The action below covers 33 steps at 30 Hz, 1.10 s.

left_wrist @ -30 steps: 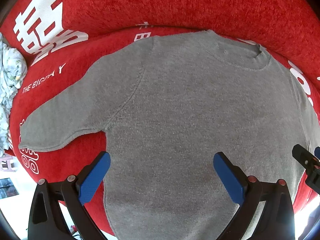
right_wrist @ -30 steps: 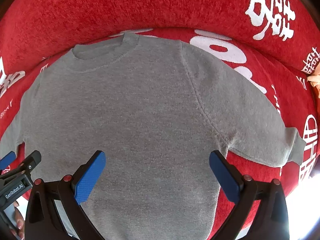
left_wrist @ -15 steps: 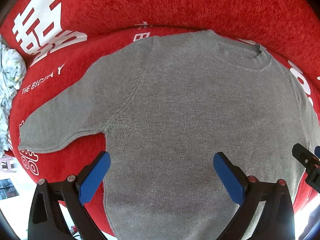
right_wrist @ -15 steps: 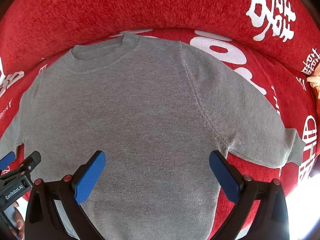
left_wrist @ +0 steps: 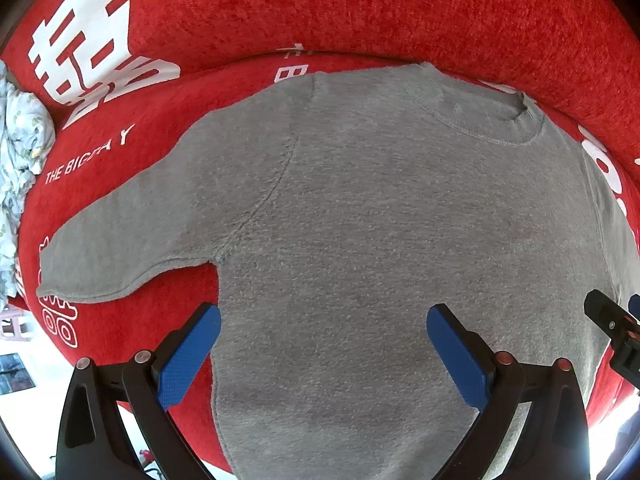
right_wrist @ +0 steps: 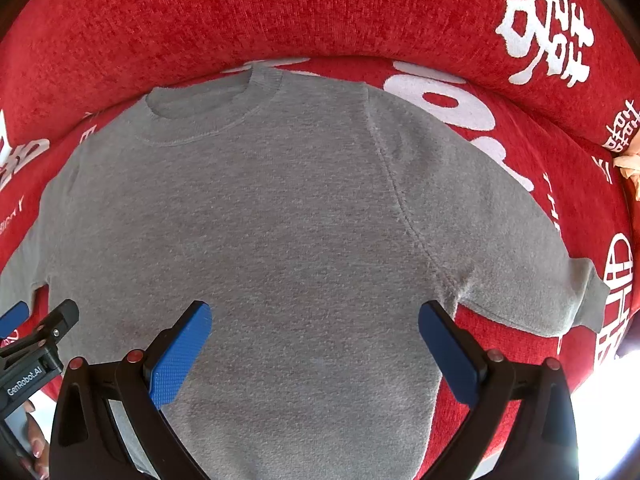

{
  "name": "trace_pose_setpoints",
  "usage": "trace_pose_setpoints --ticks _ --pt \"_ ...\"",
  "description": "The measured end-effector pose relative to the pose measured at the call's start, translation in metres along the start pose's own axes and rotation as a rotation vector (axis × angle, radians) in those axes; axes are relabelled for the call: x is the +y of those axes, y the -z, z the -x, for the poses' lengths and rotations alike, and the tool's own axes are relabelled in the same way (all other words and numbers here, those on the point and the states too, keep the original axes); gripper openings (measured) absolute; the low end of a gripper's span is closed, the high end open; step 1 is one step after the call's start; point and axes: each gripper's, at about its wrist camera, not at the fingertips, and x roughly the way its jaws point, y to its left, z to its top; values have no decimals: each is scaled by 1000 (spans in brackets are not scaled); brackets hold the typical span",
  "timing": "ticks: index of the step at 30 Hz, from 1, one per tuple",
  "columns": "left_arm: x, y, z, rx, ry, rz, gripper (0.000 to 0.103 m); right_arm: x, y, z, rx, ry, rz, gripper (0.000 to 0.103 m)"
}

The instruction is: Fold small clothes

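Observation:
A small grey knit sweater (left_wrist: 380,220) lies flat, front up, on a red sofa seat, collar away from me, both sleeves spread out sideways. It also shows in the right wrist view (right_wrist: 280,220). My left gripper (left_wrist: 323,320) is open and empty, hovering over the sweater's lower left body near the left armpit. My right gripper (right_wrist: 314,318) is open and empty over the lower right body near the right armpit. The left sleeve (left_wrist: 120,248) and the right sleeve (right_wrist: 520,264) lie flat.
The red sofa (left_wrist: 360,12) has white printed characters and a backrest behind the collar. A pale patterned cloth (left_wrist: 20,168) lies at the far left. A beige item (right_wrist: 630,160) sits at the far right. The seat's front edge drops off below the grippers.
Nothing has visibly changed apart from a very slight shift of the views; the sweater lies still and both grippers stay open.

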Motion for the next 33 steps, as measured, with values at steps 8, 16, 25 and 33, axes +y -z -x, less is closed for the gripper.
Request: trace_pose_setpoints --ticks 8,16,25,33 --pt "4 1 1 -2 4 4 103 0 -1 -1 8 -14 -2 103" --pt "8 1 2 -3 9 4 103 2 -1 -1 6 -6 1 103" --pt "9 -1 2 -10 13 8 103 2 -2 0 -1 -10 -2 103" --pt "11 -1 1 -10 24 13 103 4 -2 1 2 -4 0 103"
